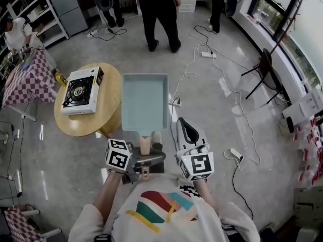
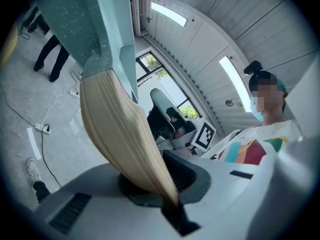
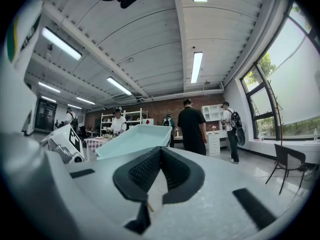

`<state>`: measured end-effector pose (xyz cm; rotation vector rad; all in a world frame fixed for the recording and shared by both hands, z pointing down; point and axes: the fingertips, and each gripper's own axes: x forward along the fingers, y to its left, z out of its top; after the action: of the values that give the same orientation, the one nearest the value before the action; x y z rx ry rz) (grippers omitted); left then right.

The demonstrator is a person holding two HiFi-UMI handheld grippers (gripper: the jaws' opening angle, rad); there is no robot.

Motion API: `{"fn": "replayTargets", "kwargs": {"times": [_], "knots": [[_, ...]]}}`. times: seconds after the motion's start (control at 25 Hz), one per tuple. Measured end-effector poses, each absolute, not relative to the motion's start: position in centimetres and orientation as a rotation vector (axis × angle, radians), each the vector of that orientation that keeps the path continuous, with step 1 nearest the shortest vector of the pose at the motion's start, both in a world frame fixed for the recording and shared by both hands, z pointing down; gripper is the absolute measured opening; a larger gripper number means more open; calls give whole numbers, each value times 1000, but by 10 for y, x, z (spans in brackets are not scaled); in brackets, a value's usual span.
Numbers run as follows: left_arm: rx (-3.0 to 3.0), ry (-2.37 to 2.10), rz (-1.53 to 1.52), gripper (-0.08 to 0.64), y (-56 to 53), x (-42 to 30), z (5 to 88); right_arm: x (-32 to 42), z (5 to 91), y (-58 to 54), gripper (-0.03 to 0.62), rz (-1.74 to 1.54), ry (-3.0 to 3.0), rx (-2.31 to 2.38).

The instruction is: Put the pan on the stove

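The pan (image 1: pixel 145 102) is a pale blue square one with a wooden handle (image 1: pixel 145 145), held level in the air just right of the round table. My left gripper (image 1: pixel 146 160) is shut on the handle's end, and in the left gripper view the handle (image 2: pixel 120 129) runs up from the jaws to the pan (image 2: pixel 95 24). The stove (image 1: pixel 81 89), a white single-burner gas one, sits on the round wooden table (image 1: pixel 108 117) left of the pan. My right gripper (image 1: pixel 187 131) is beside the pan's near right corner, shut and holding nothing; the pan (image 3: pixel 135 140) shows past its closed jaws (image 3: pixel 159 151).
Two people stand on the floor beyond the pan (image 1: pixel 161 14). White cables and power strips (image 1: pixel 208 54) trail across the floor to the right. A dark chair (image 1: pixel 265 72) stands at the right, and a table with a chequered cloth (image 1: pixel 28 79) and shelves at the left.
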<state>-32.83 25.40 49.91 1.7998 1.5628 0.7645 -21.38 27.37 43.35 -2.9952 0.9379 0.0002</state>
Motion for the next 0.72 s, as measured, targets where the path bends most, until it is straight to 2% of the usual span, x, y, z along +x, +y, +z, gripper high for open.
{"fn": "replayTargets", "kwargs": {"times": [0.4,0.72], "knots": [[1773,1624,751,6,256,-262,500,-175,432,252,-2,16,1064,-3176],[1790,1635,731,6,234,-185,492,-97,432,233,-2,-2,1043,-3153]]}}
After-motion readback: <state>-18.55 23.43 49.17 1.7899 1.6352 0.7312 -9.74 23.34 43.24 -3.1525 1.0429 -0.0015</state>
